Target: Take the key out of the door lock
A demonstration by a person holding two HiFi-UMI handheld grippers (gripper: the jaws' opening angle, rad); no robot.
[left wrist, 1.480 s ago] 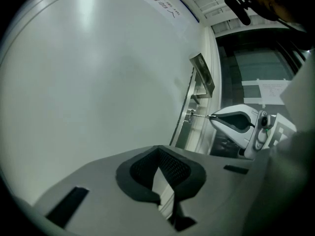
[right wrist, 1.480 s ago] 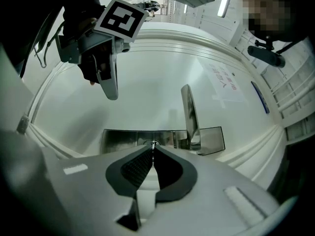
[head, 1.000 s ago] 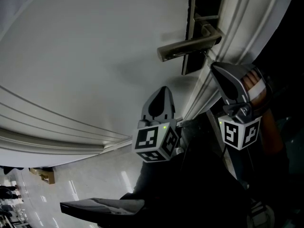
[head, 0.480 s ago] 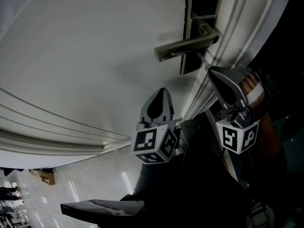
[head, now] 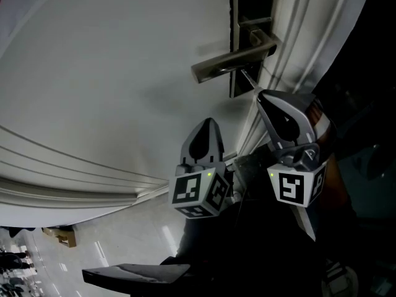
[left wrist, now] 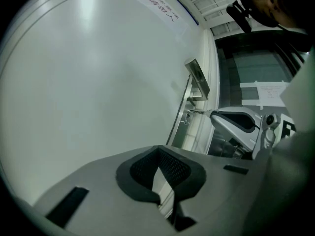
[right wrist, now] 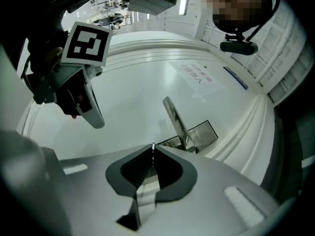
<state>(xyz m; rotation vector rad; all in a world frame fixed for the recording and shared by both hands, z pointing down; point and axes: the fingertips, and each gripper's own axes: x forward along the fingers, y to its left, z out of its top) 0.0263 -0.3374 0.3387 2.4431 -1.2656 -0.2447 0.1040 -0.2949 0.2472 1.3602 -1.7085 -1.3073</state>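
1. The right gripper (right wrist: 152, 155) is clamped tight on the key (head: 249, 80). The key's thin blade shows edge-on at the tips.
2. The key spans the short gap between those tips and the lock plate (head: 237, 86), just under the handle (head: 229, 65). Whether its tip has cleared the keyhole cannot be told.
3. Risk: a pull off the keyhole's line could bind or bend the blade, if any of it sits in the lock.
4. Risk: the hold looks narrow (only an edge of metal shows), so a twist could let the key slip and drop.
5. The left gripper (head: 209, 124), jaws together on nothing, hangs near the door (head: 111, 73), apart from the lock. A careless swing could knock the handle.
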